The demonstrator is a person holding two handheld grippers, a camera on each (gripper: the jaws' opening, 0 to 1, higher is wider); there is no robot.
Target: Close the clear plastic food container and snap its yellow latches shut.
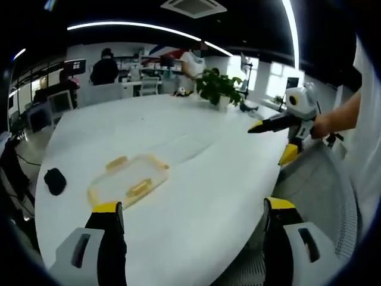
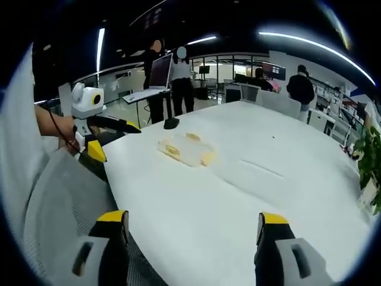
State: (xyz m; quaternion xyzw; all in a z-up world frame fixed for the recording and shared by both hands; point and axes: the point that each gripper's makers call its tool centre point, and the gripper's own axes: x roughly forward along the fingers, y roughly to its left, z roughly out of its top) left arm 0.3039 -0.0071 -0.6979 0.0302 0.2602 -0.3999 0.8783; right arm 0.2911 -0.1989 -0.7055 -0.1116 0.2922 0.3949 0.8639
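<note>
One container (image 1: 130, 179) (yellow latches) on the table (image 1: 196, 179); two tools, left (image 1: 193, 210) and right (image 2: 193, 221), wide open, empty.

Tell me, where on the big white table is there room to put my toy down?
Lots of room. The table is bare between the food container and the potted plant, and along the near edge by the left claw. It is also bare between the container and the right claw. Only the container and a small black object sit close together.
</note>
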